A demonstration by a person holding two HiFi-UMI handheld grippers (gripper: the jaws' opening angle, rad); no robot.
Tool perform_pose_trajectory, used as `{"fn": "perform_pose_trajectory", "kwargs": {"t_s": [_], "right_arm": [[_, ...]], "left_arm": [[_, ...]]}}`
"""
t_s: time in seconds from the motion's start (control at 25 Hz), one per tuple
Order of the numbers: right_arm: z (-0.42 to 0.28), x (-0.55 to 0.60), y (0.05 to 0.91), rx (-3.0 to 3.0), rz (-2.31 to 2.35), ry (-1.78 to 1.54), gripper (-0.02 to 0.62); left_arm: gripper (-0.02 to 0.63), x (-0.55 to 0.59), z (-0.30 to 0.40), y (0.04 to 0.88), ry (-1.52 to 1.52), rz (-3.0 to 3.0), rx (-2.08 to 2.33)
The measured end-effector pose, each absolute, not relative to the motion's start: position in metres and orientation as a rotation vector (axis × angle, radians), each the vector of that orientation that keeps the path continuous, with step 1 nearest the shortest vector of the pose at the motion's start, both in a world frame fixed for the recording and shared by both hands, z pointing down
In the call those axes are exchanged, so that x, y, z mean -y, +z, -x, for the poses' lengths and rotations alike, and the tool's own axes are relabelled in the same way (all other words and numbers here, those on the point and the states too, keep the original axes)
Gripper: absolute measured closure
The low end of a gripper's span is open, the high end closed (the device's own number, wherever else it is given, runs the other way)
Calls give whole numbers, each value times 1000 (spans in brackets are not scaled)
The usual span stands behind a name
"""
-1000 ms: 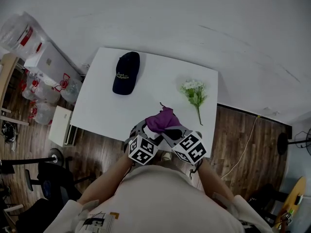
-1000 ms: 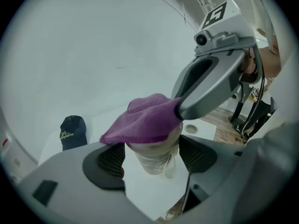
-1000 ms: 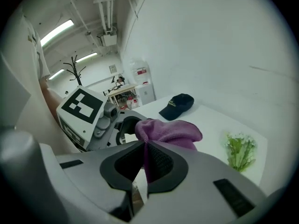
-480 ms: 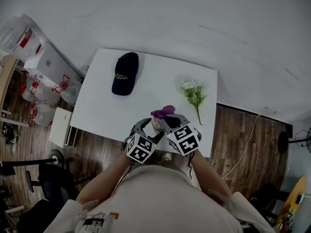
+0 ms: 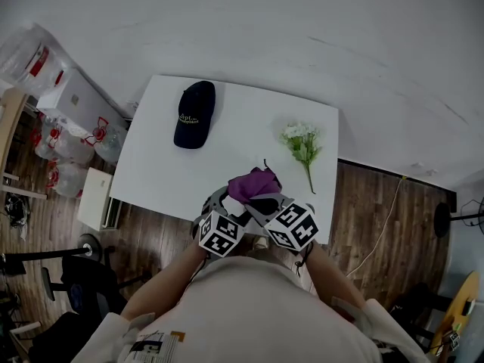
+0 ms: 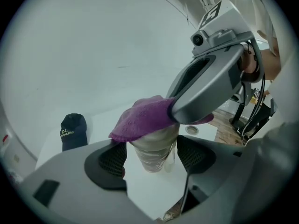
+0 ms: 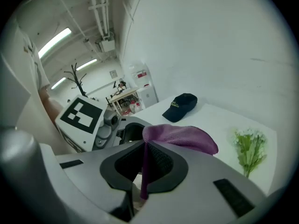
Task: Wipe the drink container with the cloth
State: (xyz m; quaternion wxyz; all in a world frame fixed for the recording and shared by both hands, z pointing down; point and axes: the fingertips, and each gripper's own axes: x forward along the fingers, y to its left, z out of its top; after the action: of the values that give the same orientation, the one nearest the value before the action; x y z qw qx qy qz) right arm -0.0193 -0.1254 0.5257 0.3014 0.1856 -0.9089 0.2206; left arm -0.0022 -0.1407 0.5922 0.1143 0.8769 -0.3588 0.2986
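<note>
At the near edge of the white counter (image 5: 166,165), the left gripper (image 6: 154,155) has just been closing its jaws, which grasp the drink container (image 6: 152,149) by its sides. The right gripper (image 7: 145,164) has its jaws clenched on the purple cloth (image 6: 142,120), which is draped over the container's top.

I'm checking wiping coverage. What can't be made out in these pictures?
Top of the drink container: left gripper view, under the cloth.
Whole drink container: head view, hidden under the cloth.
Lettering on the cap: head view, too small.
Parts already wiped: no view shows.
</note>
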Motion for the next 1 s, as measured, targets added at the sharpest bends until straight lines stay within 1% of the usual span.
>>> {"fn": "perform_pose_trajectory", "kwargs": {"t_s": [0.16, 0.28, 0.44, 0.64, 0.84, 1.0], "right_arm": [[-1, 134, 505, 2524, -608, 806, 555], [-22, 153, 488, 2599, -748, 898, 555], [-44, 171, 485, 2596, -890, 859, 555], [-54, 185, 486, 2567, -1036, 766, 555], [-44, 185, 512, 2496, -976, 747, 555], [-36, 188, 525, 2502, -934, 795, 555]], "left_arm": [[258, 139, 5, 591, 862, -2583, 1024], [258, 137, 7, 587, 827, -2603, 1007], [258, 133, 7, 571, 735, -2629, 1001], [258, 153, 4, 533, 627, -2677, 1071], [258, 159, -13, 548, 689, -2654, 1023], [258, 161, -12, 544, 651, -2623, 1029]]}}
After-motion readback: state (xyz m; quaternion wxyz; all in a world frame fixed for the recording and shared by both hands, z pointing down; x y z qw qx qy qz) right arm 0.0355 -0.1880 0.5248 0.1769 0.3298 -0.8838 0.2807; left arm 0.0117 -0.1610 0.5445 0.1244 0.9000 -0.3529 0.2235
